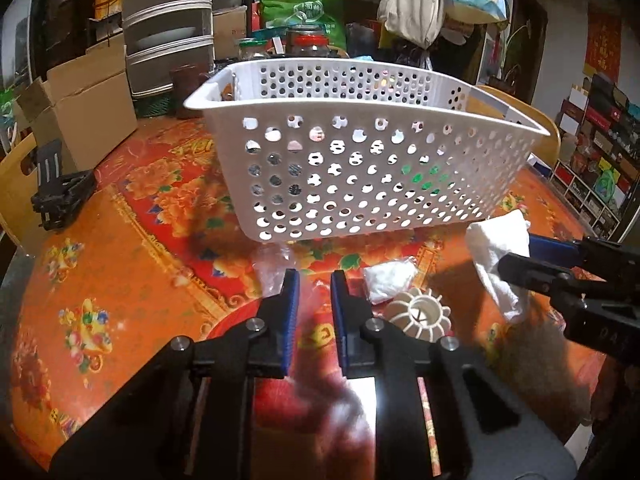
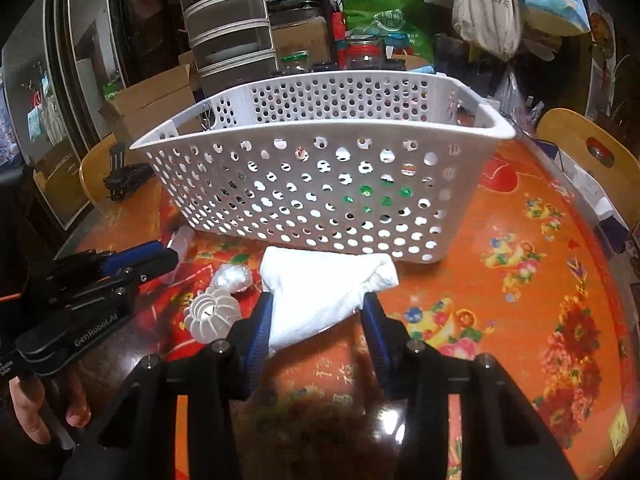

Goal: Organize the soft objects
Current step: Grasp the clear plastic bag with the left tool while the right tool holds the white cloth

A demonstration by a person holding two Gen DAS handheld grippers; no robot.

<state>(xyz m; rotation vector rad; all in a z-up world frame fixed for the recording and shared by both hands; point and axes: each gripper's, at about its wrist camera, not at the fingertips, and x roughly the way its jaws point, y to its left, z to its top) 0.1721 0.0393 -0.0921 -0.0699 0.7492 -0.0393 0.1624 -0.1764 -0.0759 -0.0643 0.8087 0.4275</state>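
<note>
Fingers of your left gripper [image 1: 315, 280] stand a narrow gap apart with nothing between them, just above the tablecloth [image 1: 120, 240]. Your right gripper [image 2: 318, 308] has the white cloth [image 2: 320, 292] between its blue pads; in the left wrist view that cloth [image 1: 500, 252] hangs from its tips, lifted off the table, so you are holding it. Just beyond your left fingertips lies a crumpled clear plastic bag [image 1: 272, 268], and to the right of them a white packet [image 1: 388, 280] and a white ribbed plastic piece [image 1: 420, 316], the two close together. From the right wrist view the ribbed piece [image 2: 212, 312] sits beside a shiny silver ball [image 2: 236, 278], both left of the cloth. Farther on stands the white perforated basket [image 1: 360, 176], upright on the cloth-covered table, with green and pale shapes showing through its holes; what they are you cannot tell. To the far left a black clamp-like device [image 1: 60, 196] rests near the table edge, next to cardboard boxes [image 1: 80, 120]. Behind the basket stand jars [image 1: 308, 42], a green bag [image 1: 304, 8] and stacked drawers [image 1: 168, 24].
</note>
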